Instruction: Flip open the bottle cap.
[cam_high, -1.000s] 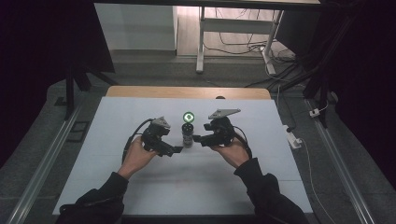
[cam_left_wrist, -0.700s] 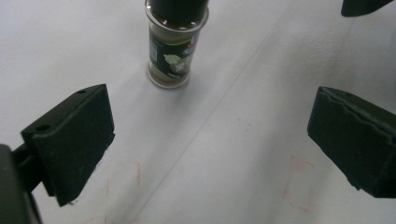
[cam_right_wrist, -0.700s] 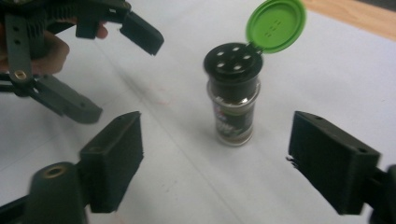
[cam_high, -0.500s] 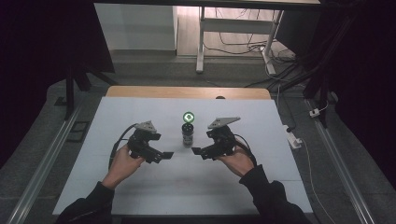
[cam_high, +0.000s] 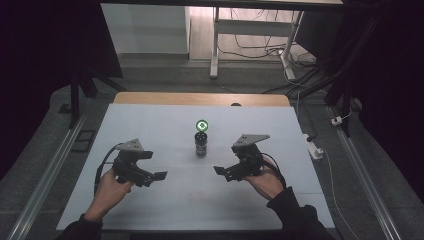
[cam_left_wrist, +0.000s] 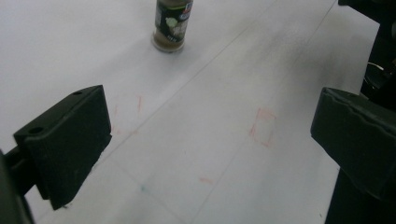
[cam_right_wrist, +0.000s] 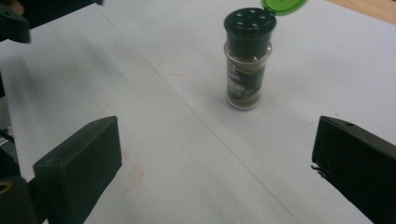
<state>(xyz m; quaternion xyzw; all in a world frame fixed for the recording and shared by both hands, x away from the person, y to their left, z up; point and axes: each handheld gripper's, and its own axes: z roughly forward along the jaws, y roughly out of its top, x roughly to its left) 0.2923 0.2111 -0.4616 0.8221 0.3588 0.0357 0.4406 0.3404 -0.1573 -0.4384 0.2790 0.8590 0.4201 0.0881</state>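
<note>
While a small jar (cam_high: 201, 144) stood upright near the middle of the high view, on a white table (cam_high: 150, 120), two hands held grippers low in the frame on either side of it. The jar had a black top with holes, and its green lid (cam_high: 201, 124) was flipped open behind it. The left gripper (cam_high: 159, 175) sat at the lower left of the jar, well apart from it, held by the left hand (cam_high: 112, 187). Its jaws were wide open and had nothing between them. In the left gripper view the jar (cam_left_wrist: 172, 24) stood at the top of the frame, far past the jaws. The right gripper (cam_high: 218, 170) sat at the lower right of the jar, held by the right hand (cam_high: 265, 181). Its jaws were wide open too, with nothing in them. In the right gripper view the jar (cam_right_wrist: 246, 65) stood in the upper middle, beyond the jaws and not touching them. Faint red marks (cam_left_wrist: 262, 127) showed on the table.
</note>
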